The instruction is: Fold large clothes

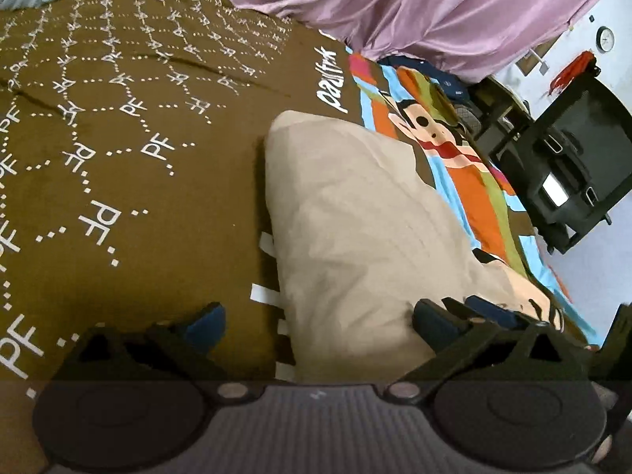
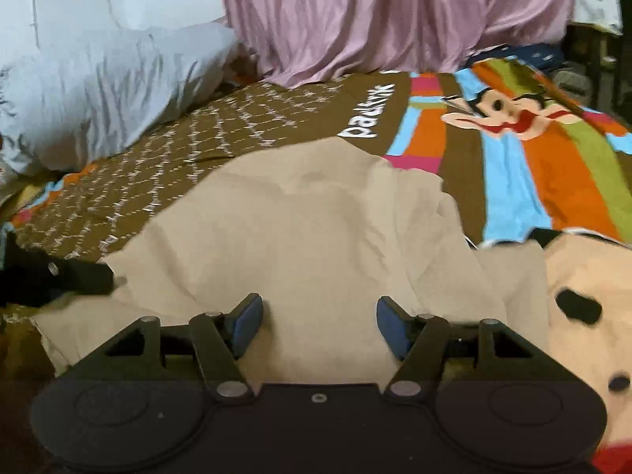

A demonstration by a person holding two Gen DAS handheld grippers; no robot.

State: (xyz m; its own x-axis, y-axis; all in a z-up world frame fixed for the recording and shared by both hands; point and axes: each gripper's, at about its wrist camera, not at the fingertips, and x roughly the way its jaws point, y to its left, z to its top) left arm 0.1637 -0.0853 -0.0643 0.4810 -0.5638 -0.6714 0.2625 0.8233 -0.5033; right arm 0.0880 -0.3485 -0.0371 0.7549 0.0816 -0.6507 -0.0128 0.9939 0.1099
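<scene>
I see one beige garment, plain and soft, lying on the bed's brown patterned bedspread. In my right wrist view it spreads from the centre toward 9 o'clock, rumpled, with a ragged upper edge and folds running toward 3 o'clock. In my left wrist view the same beige cloth runs as a long, thick, folded band from 12 o'clock down to 6 o'clock, its rounded end up top.
</scene>
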